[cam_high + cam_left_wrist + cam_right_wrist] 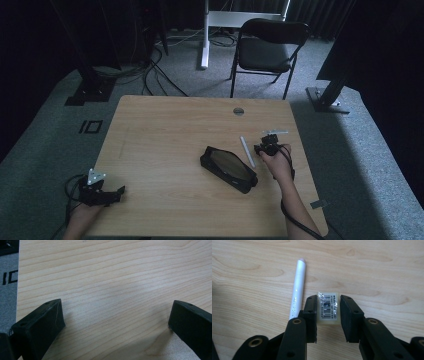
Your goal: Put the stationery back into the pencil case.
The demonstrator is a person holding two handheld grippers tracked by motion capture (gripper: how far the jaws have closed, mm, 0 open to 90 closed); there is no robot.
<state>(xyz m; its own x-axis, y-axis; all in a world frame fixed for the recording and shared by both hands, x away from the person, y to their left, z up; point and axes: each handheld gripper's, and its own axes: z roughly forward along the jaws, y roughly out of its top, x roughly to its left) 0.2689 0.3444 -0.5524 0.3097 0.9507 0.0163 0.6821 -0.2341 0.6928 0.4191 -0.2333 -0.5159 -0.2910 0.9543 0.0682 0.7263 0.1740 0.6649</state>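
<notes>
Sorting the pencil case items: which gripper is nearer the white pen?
Right. The right gripper sits beside the white pen, clamping a barcoded eraser; the left gripper rests across the table.

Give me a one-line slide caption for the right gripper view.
Right gripper shut on a barcoded eraser beside a white pen on the wooden table.

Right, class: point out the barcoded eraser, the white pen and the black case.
Eraser [328,308], right gripper view, on its barcode label.
White pen [298,287], right gripper view, mid-barrel.
Black case [228,167], high view, on its top panel.
</notes>
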